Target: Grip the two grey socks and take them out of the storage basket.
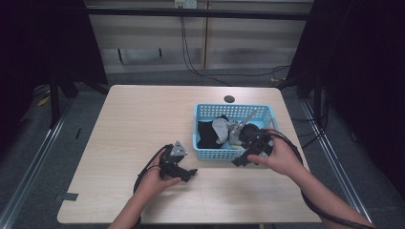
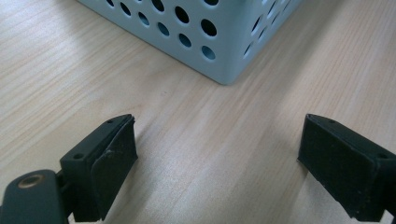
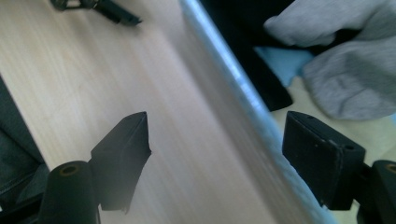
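- The right gripper (image 1: 250, 150) is held over the near rim of the blue basket (image 1: 217, 153), jaws apart with nothing between them.
- Grey cloth (image 3: 355, 70) and black cloth (image 1: 207, 133) are seen inside the basket.
- The left gripper (image 2: 217, 163) is held wide open and empty, near the basket's corner.
- Bare table (image 1: 138, 119) is left open on the left side.

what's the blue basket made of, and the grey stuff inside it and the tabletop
Basket: looks like moulded plastic, pale blue, matt, with rows of round holes in its walls. Grey stuff: soft knit-like fabric, folded and creased, probably clothing. Tabletop: light wood-grain surface, smooth with a slight sheen, likely laminate rather than solid wood.
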### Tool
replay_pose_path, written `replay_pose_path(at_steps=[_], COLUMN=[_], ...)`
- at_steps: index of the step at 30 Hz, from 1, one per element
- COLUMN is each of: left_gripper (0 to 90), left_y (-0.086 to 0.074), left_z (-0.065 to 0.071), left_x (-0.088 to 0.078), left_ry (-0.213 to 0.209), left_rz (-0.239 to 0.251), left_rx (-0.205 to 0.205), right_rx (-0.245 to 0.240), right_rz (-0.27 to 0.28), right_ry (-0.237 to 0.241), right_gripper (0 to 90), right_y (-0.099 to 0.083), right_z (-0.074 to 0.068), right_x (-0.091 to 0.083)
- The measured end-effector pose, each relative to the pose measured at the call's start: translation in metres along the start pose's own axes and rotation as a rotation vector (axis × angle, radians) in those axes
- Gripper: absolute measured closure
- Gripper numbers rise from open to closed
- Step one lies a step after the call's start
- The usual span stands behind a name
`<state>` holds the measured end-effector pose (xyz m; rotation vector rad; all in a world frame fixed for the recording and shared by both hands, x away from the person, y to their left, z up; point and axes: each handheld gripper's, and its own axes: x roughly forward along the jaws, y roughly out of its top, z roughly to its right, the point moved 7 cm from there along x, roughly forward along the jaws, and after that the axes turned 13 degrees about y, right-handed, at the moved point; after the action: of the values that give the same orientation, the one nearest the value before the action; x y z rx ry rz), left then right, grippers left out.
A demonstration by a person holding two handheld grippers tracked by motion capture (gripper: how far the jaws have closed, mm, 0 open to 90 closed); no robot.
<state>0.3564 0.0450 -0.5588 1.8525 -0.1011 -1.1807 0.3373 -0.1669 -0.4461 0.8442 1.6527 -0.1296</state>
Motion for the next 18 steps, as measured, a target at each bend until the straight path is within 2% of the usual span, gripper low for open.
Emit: replay_pose_path(at_steps=[4, 5, 7, 14, 16, 18], left_gripper=[10.6, 10.6, 10.5, 10.4, 10.4, 10.2], left_y=[0.000, 0.000, 0.000, 0.000, 0.000, 0.000], left_z=[0.000, 0.000, 0.000, 0.000, 0.000, 0.001], left_x=[0.000, 0.000, 0.000, 0.000, 0.000, 0.000], left_ry=[0.000, 0.001, -0.002, -0.002, -0.003, -0.004], left_rz=[0.000, -0.001, 0.000, -0.001, -0.001, 0.003], left_rx=[0.000, 0.001, 0.000, 0.000, 0.000, -0.005], right_rx=[0.024, 0.040, 0.047, 0.092, 0.130, 0.146], right_rz=[0.014, 0.006, 0.004, -0.025, -0.031, -0.035], right_ry=[-0.024, -0.037, -0.047, -0.074, -0.066, -0.073], right_gripper=[23.8, 24.0, 24.1, 24.8, 24.9, 25.0], right_y=[0.015, 0.020, 0.024, 0.039, 0.042, 0.045], right_z=[0.018, 0.026, 0.031, 0.058, 0.063, 0.069], right_x=[-0.005, -0.004, -0.003, 0.011, 0.016, 0.021])
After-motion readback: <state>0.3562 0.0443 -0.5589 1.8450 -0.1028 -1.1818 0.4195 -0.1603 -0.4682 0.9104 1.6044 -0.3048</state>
